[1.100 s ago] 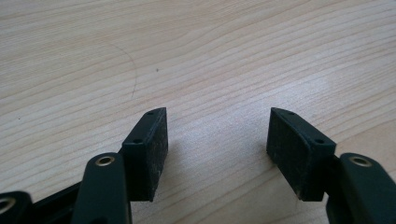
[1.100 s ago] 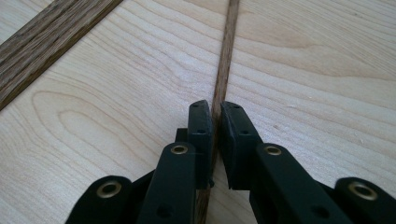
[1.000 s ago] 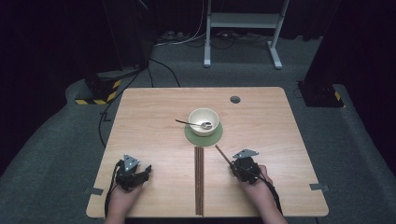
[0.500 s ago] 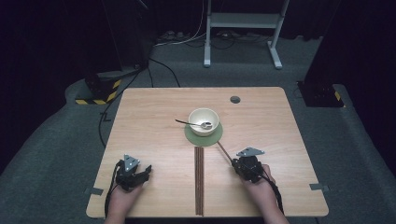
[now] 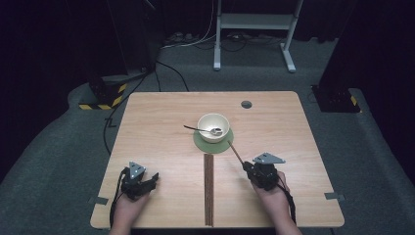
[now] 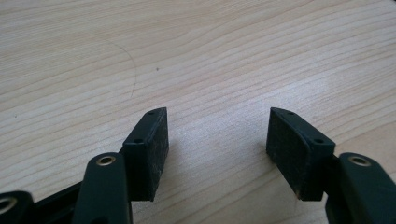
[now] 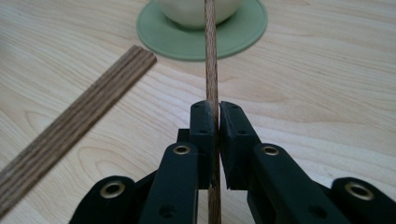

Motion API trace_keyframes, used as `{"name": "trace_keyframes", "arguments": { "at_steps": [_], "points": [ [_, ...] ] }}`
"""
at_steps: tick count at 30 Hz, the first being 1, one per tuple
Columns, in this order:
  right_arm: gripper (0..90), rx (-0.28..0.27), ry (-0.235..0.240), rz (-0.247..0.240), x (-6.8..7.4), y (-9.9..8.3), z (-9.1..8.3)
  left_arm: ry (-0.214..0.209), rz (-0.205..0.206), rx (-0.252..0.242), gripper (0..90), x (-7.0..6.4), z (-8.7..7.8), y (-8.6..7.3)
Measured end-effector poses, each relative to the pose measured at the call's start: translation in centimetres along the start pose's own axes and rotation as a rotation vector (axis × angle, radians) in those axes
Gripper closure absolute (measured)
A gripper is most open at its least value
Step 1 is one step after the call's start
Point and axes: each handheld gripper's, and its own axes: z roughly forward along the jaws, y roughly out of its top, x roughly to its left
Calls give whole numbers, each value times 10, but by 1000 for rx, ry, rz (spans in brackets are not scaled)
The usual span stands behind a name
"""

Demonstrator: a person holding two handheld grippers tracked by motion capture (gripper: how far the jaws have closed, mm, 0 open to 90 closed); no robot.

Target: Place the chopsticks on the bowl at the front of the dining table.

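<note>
We clamp the right gripper (image 7: 215,116) on a wooden stick (image 7: 210,56), right of frame centre; we keep it level, tip toward the bowl (image 5: 213,126); the left gripper (image 6: 217,140), lower left, stands wide, empty.

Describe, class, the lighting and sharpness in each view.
High view: lit table, dark surroundings, soft picture. Left gripper view: even light, sharp grain, faint shadow beneath the left gripper. Right gripper view: the stick is crisp, the bowl cropped.
</note>
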Motion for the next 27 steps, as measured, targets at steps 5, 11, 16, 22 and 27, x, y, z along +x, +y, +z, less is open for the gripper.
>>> {"name": "trace_keyframes", "arguments": {
  "at_steps": [5, 11, 16, 22, 27],
  "points": [
    [838, -37, -15, 0, 3, 9, -2, 3, 1, 4, 388, -1, -1, -1],
    [839, -44, -50, -13, 7, 38, -16, -41, 18, 43, 385, 0, -3, 0],
    [840, -51, -63, -46, 14, 59, -16, -66, 4, 48, 365, 1, -3, 0],
    [839, -34, -46, -56, 19, 77, -5, -68, 10, 58, 361, 0, -5, -1],
    [840, -12, -37, -55, 19, 83, 11, -75, -12, 45, 359, -1, -4, -1]
  ]
}}
